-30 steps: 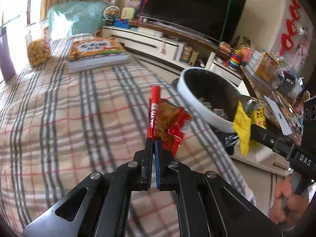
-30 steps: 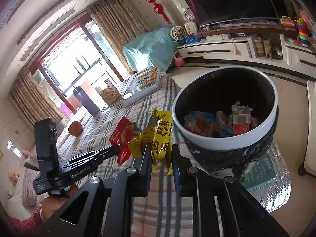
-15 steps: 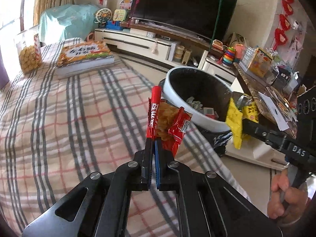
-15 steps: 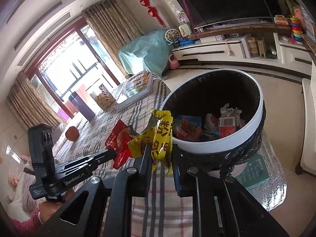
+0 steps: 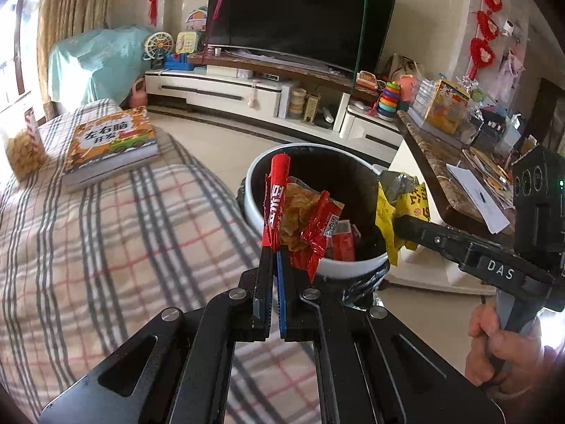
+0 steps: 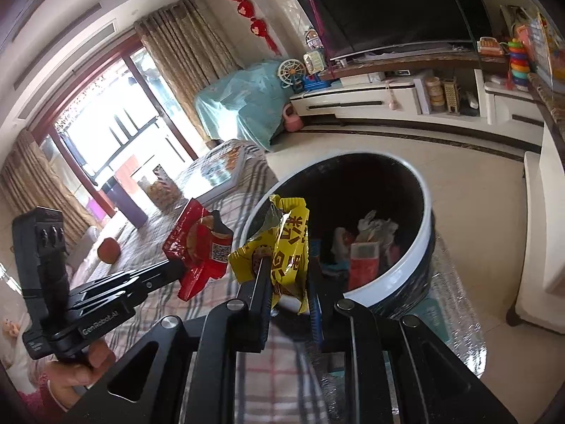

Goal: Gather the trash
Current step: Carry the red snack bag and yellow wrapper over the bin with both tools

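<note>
Through my left wrist camera, my left tongs [image 5: 273,247] are pinched fully together on the lower edge of a red snack wrapper [image 5: 300,219], which stands up from the tips in front of the white-rimmed trash bin [image 5: 254,219]; whether it is over the opening or short of the near rim I cannot tell. The checked cloth of the bed [image 5: 106,247] spreads out to the left, with a picture book [image 5: 109,141] lying well apart. At the right edge my right tongs [image 5: 395,226] reach in with a yellow wrapper [image 5: 402,208], close by the bin's rim. This red wrapper is thin, crinkly foil: almost weightless, floppy and a little slick, so I judge a pinch on the flat sealed edge is the safest hold, and it may cling to the pads on release. From my right wrist camera, the right tongs [image 6: 287,275] are narrowed on the crumpled yellow wrapper [image 6: 279,247], which bunches between the fingers just before the bin's near rim [image 6: 420,261]; the bin holds other scraps inside. My left tongs [image 6: 176,265] come in from the left, carrying the red wrapper [image 6: 197,247] beside the yellow one, over the bed's edge.
</note>
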Demonstrator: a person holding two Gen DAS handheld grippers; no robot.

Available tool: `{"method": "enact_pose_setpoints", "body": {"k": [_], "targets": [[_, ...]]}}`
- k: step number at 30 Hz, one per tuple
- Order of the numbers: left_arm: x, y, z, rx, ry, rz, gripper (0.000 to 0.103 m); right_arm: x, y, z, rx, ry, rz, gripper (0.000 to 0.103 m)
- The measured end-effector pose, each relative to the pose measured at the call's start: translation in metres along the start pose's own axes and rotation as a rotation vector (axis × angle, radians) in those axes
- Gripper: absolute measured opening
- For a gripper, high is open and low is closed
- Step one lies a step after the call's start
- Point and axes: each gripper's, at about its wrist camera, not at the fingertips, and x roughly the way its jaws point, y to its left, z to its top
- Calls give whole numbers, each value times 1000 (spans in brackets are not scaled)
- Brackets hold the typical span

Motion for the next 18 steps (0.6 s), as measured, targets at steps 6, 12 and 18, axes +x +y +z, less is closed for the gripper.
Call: {"method": "enact_pose_setpoints", "body": {"k": [6, 12, 18], "targets": [[11, -8, 11, 8, 9, -3, 2, 5, -6, 14, -13, 5, -29, 18], [21, -17, 21, 23, 12, -5, 2, 16, -11, 23, -38, 40, -61, 18], [29, -24, 27, 35, 19, -6, 2, 23, -17, 28, -47, 59, -88, 18]]}}
